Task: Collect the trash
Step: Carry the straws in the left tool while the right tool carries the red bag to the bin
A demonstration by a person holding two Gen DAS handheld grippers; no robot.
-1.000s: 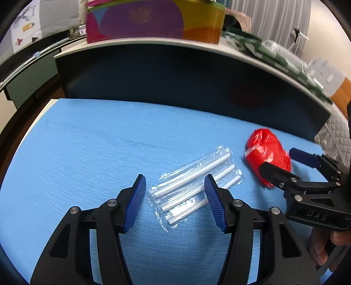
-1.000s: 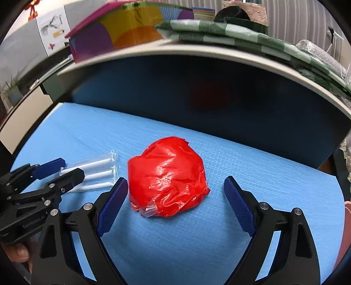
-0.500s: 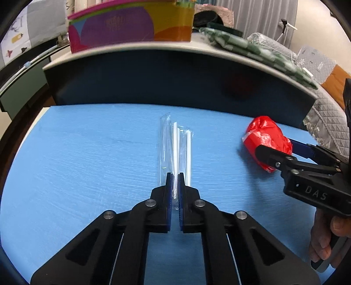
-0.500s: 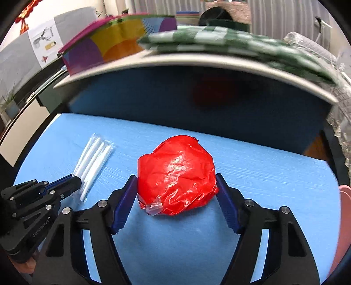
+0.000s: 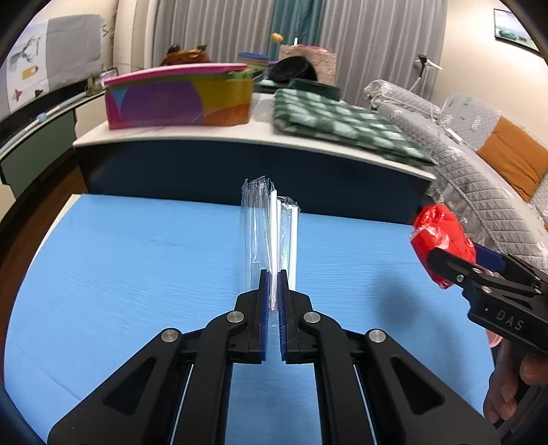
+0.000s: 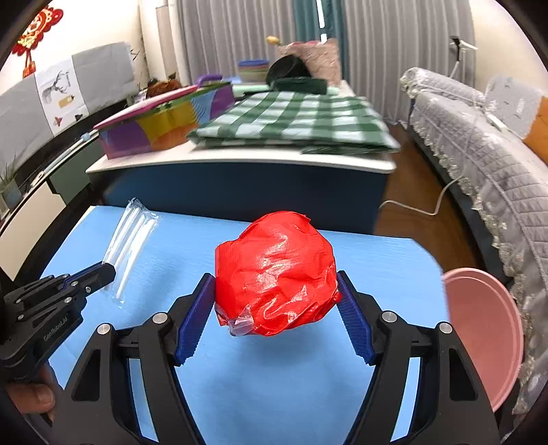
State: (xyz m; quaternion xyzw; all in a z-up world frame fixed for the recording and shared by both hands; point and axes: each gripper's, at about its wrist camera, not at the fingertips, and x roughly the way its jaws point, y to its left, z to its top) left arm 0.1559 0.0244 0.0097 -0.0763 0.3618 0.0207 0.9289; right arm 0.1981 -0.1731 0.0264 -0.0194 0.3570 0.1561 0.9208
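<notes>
Red crumpled bag clamped in tilted-down right hand-held gripper; left hand-held gripper pinching wrapped straws.

Blue table top, bare under the lifted trash, pink bin beside.

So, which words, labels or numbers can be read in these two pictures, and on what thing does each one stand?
"DAS": on the black body of the right tongs, seen from the left wrist view.
"GenRobot.AI": small and slanted, on the body of the left tongs, seen from the right wrist view; only just readable.
Wall poster with a deer: its small print is too blurred to read.
Red hanging ornament: no character can be made out.
</notes>
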